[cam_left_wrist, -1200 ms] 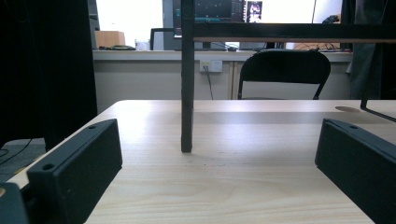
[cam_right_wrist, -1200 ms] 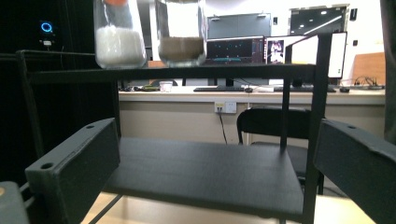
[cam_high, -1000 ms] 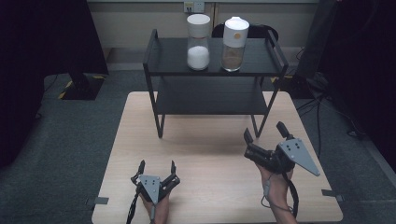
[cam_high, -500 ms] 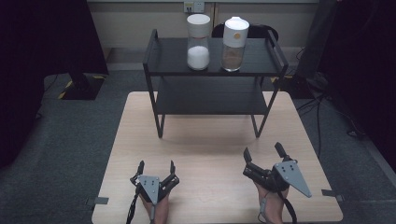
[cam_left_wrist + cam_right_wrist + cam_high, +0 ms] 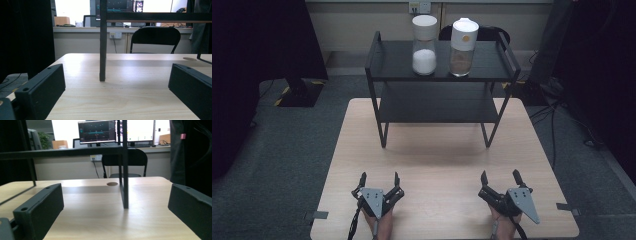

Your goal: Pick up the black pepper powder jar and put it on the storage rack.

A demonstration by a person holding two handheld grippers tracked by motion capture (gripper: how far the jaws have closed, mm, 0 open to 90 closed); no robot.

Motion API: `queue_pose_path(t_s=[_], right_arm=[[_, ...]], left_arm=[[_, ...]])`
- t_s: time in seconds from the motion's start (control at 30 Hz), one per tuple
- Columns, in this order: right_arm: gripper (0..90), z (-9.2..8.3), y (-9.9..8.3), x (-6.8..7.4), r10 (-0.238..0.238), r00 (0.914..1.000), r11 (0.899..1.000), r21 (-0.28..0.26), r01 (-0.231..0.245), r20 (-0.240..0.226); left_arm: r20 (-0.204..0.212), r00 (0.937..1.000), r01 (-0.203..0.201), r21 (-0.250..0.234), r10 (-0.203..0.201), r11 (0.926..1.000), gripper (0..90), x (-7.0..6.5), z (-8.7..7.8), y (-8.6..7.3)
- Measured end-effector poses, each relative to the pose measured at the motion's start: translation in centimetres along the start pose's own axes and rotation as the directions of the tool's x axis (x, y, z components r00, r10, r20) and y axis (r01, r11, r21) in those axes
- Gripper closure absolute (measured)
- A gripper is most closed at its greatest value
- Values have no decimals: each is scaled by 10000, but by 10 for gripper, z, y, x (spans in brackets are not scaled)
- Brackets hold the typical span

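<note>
- Your left gripper: rests at the near edge of the pale wooden table, jaws spread wide, nothing between them.
- Your right gripper: rests near the table's right front corner, jaws equally wide, nothing held.
- Clear cylindrical jar with white cap and white granules: stands upright on the top tier of the black metal two-tier shelf, left of centre, well apart from both of your grippers. It is about a third full.
- Clear cylindrical jar with tall white lid and brownish contents: stands just beside the first, to its right, not touching it.
- Handling, judged: both look rigid, smooth, possibly glass, so slippery and breakable. They are moderately heavy low down. Take hold around the clear body below the cap, jaws level, and keep each upright.
- Shelf side rails: rise at both ends, so approach from the front.
</note>
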State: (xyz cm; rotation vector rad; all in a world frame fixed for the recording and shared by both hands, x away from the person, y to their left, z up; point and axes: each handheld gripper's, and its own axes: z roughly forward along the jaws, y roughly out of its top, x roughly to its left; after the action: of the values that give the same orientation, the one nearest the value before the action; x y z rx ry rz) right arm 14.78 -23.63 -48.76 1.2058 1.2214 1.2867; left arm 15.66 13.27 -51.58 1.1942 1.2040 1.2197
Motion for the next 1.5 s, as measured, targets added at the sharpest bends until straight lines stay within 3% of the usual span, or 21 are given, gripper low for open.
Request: queue_pose_path(t_s=[0.07, 0.3, 0.67, 0.93, 1.5], right_arm=[[0, -1, -4, 1, -167, 9996, 9999, 24, 166, 218], [0, -2, -14, -2, -43, 9986, 9998, 198, 32, 535], [0, -1, -20, 0, -234, 9982, 9992, 322, 216, 554], [0, -5, -29, 5, -590, 9959, 9981, -114, 599, 692], [0, -5, -28, 3, -517, 9969, 9986, -107, 524, 590]], left_arm=[[-2, 10000, 0, 1, 0, 10000, 6, 0, 0, 0], [-27, 10000, -1, 1, 1, 10000, 12, 0, 0, 0], [-106, 9999, -1, -7, 1, 10000, 13, -2, 0, 0], [-203, 9998, -9, 5, 10, 10000, 16, -4, 0, 0], [-210, 9998, 10, 9, -10, 10000, 15, -4, 0, 0]])
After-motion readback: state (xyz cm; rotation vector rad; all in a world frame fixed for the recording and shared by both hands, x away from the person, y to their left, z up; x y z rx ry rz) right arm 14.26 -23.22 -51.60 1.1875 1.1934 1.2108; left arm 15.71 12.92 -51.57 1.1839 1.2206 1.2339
